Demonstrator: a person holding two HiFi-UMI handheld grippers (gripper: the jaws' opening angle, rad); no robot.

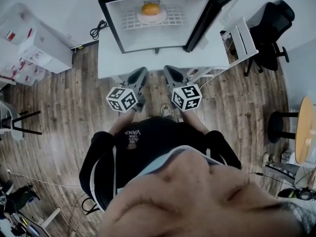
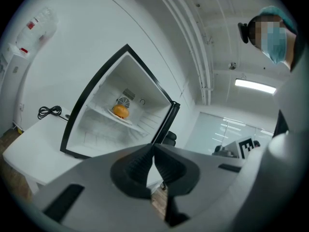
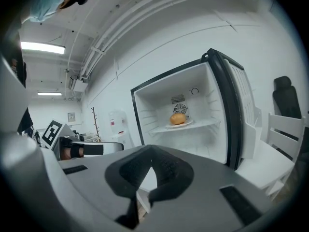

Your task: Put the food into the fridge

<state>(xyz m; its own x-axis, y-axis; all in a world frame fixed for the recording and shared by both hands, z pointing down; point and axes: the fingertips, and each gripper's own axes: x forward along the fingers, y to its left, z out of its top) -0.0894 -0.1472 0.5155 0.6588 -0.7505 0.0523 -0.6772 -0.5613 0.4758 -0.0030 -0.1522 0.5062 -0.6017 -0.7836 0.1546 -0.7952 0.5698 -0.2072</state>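
- Right now the food (image 1: 150, 8), a round orange-brown thing, is sitting on a small plate (image 1: 151, 19) inside the fridge (image 1: 129, 39).
- The plate is resting on the white shelf (image 3: 205, 124) in the middle of the fridge, close to the back wall.
- The fridge is standing on a white table (image 1: 111, 63), and its door (image 1: 219, 6) is hanging wide open on the right.
- The left gripper (image 1: 141, 73) is pointing at the fridge from the near side, well apart from it. Its jaws are pressing together with nothing between them.
- The right gripper (image 1: 169, 71) is floating just beside the left one and pointing the same way. Its jaws are pressing together too, and they are pinching nothing.
- Each gripper is carrying a cube (image 1: 122, 98) with black and white squares at its near end, close to the person's dark top (image 1: 148, 142).
- A black cable (image 1: 98, 29) is lying curled up on the table, left of the fridge.
- A black chair (image 1: 271, 28) is standing on the wood floor (image 1: 59, 107) at the far right, and a white chair (image 1: 242, 38) is standing between it and the fridge door.
- White boxes (image 1: 42, 48) are sitting at the far left, well apart from the fridge.
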